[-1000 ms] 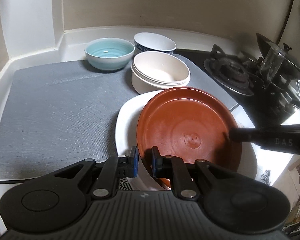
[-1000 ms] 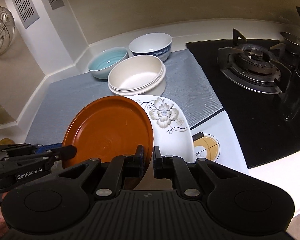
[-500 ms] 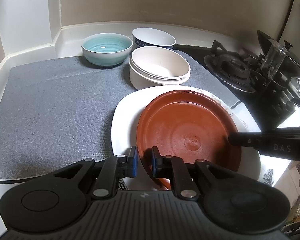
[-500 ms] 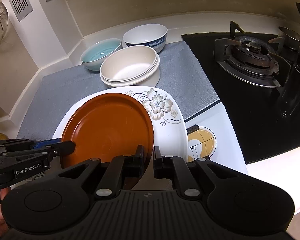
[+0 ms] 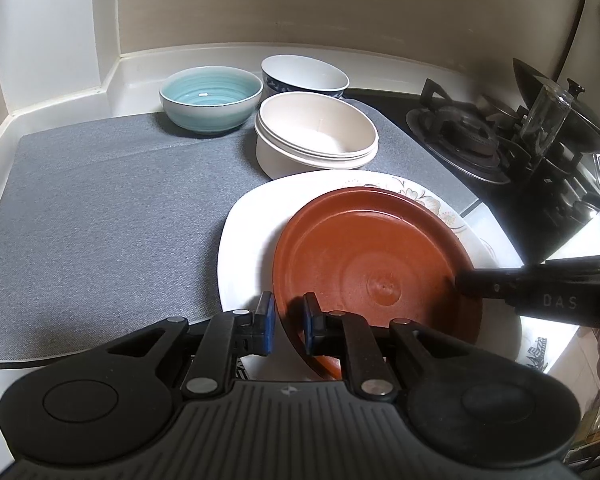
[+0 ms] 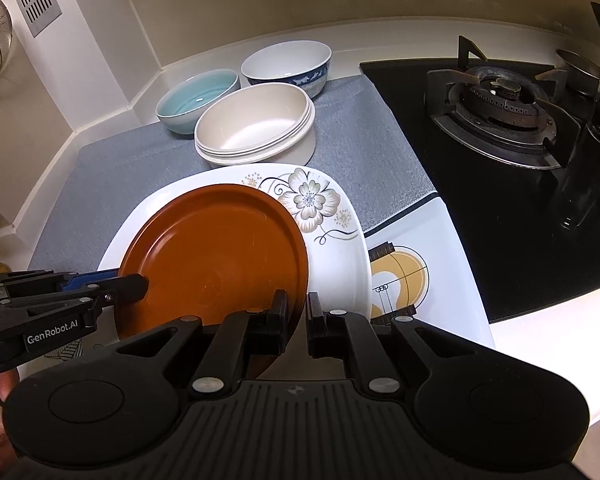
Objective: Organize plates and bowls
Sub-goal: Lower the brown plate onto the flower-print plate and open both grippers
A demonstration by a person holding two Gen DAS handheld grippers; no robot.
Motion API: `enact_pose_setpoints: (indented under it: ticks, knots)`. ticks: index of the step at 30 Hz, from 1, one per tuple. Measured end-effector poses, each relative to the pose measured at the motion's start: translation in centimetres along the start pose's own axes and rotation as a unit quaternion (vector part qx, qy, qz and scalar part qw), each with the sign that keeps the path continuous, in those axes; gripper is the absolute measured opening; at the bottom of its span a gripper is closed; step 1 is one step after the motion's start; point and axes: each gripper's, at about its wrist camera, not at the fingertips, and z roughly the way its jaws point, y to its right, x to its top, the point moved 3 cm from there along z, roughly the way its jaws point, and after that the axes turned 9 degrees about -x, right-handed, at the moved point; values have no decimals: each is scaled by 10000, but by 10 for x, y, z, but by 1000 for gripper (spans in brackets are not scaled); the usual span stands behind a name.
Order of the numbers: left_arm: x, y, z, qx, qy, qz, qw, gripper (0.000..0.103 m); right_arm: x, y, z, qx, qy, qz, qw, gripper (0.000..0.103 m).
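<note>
A brown round plate [image 5: 372,264] [image 6: 216,256] lies on a white flowered plate [image 5: 252,240] [image 6: 332,232] at the mat's front edge. My left gripper [image 5: 288,320] and my right gripper [image 6: 298,316] each straddle the brown plate's rim on opposite sides, jaws slightly parted around it. Behind stand a stack of cream bowls [image 5: 316,136] [image 6: 256,124], a teal bowl [image 5: 212,98] [image 6: 196,98] and a white bowl with blue pattern [image 5: 304,76] [image 6: 288,62].
A grey mat [image 5: 100,208] [image 6: 360,128] covers the counter. A black gas hob [image 5: 460,136] [image 6: 496,104] with pots lies to the right. A white wall corner [image 5: 52,40] bounds the left. A printed cloth [image 6: 404,280] lies by the plates.
The brown plate has come down from a tilt onto the white plate. Both grippers' jaws have opened a little around its rim.
</note>
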Motion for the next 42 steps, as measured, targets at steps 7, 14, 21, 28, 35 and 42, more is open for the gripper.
enact_pose_setpoints:
  ticks: [7,14,21,28,35,42]
  knots:
    - [0,1,1,-1,-25,27,10000,14,-1,1,0,-36,-51,23,10000,10]
    - [1,1,2,0,-31,24,10000,15,-1,1,0,-37,-65,15,10000,10]
    - [2,1,3,42,-39,8,10000,15,-1,2,1,-45,-76,7,10000,12]
    - [3,0,1,92,-9,-31,10000,18,0,3,0,-124,-45,5,9999,12]
    - [7,-6,-29,-9,379,-322,9988,26,2,4,-12,-135,185,-62,9997,12]
    - [1,-23,-52,56,634,-804,9947,26,6,16,-18,-126,318,155,9993,12]
